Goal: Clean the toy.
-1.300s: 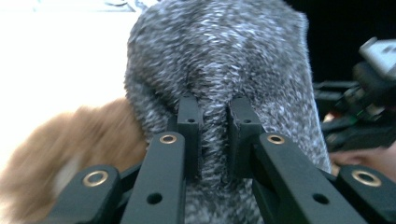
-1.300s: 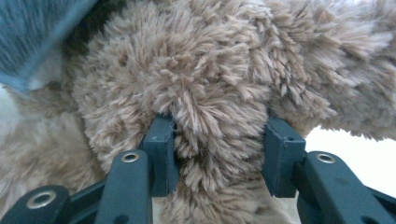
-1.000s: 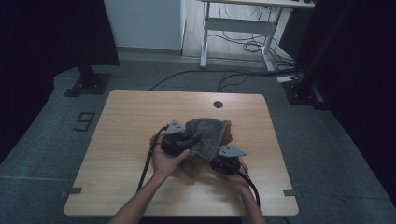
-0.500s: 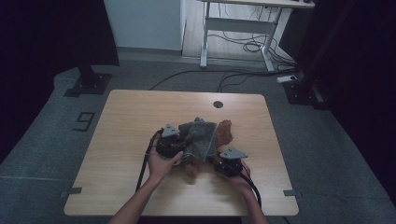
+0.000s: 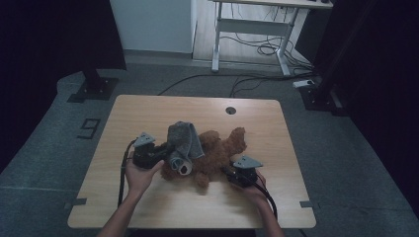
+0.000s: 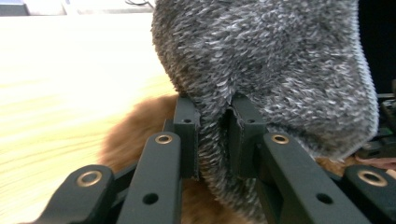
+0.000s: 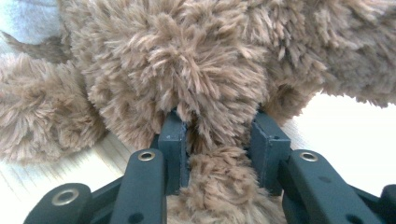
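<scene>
Your left gripper pinches a fold of the fuzzy grey sock. Your right gripper, jaws just closing, clamps a shaggy limb of the brown plush bear mid-counter, nearer the near edge.

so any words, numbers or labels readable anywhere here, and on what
"9": taped in dark strips on the grey floor left of the wooden table, at.
Nothing readable on the brown teddy bear, its grey garment or either claw.
</scene>
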`<state>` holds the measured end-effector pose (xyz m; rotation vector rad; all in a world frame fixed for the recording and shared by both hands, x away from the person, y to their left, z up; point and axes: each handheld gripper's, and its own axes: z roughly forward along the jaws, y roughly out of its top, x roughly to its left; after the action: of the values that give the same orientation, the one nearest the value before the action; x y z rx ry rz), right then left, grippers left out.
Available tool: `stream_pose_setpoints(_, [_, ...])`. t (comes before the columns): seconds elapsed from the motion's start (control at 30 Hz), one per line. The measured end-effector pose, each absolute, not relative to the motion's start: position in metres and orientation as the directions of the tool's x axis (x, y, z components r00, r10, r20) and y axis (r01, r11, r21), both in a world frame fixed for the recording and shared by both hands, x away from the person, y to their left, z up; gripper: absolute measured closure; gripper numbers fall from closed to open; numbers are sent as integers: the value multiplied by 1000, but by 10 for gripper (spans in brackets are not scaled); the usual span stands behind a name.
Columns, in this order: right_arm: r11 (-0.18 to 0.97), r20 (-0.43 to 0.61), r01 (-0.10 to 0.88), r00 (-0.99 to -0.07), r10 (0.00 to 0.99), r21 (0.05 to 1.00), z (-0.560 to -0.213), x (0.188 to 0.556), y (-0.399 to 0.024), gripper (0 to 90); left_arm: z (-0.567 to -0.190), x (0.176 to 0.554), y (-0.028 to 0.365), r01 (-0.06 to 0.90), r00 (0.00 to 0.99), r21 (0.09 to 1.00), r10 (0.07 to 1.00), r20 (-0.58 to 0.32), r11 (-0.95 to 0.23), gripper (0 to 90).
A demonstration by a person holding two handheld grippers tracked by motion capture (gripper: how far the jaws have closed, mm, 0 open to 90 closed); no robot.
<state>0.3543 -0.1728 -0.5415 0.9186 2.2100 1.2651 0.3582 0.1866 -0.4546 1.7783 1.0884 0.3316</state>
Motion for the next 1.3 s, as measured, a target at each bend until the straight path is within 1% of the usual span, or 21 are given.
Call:
stream_pose_setpoints(0.2, [356,-35,328,-691,722,875,-542,354,-174,623,-467,361,213,560,507,823,825,-251,-94,754])
stream_pose_setpoints(0.37, [349,-27,330,-692,722,877,-542,355,-174,623,-489,365,231,605,447,793,854,-265,-71,759])
stream_pose_setpoints(0.47, [349,-26,331,-693,720,877,-542,355,-175,624,-503,368,238,643,417,760,875,-245,-93,760])
stream_pose_setpoints(0.53, [353,-28,331,-694,720,875,-542,355,-175,624,-512,370,240,662,414,744,873,-258,-94,763])
stream_pose_setpoints(0.6, [351,-27,331,-693,720,876,-543,355,-175,624,-518,370,241,663,423,743,865,-271,-92,767])
stream_pose_setpoints(0.67, [352,-29,328,-694,719,876,-543,355,-175,624,-516,369,241,658,425,748,861,-279,-83,772])
stream_pose_setpoints(0.77, [351,-27,330,-694,720,877,-543,355,-176,624,-500,368,239,618,440,784,853,-281,-61,781])
stream_pose_setpoints(0.87, [351,-28,329,-694,720,877,-543,355,-176,624,-474,364,231,553,479,832,834,-274,-44,788])
stream_pose_setpoints(0.93, [351,-27,329,-694,719,877,-542,355,-176,624,-458,362,220,517,519,855,809,-276,-40,793])
stream_pose_setpoints(1.0, [351,-27,329,-694,719,877,-543,355,-176,624,-442,359,200,482,570,874,780,-259,-62,797])
stream_pose_setpoints(1.13, [351,-28,327,-695,718,877,-543,355,-176,623,-427,355,160,451,660,885,712,-242,-116,814])
stream_pose_setpoints(1.2, [350,-27,328,-695,719,877,-543,355,-176,623,-426,356,141,443,680,882,701,-215,-159,817])
stream_pose_setpoints(1.3, [350,-26,328,-695,718,877,-542,355,-176,623,-430,364,119,464,681,863,704,-203,-201,818])
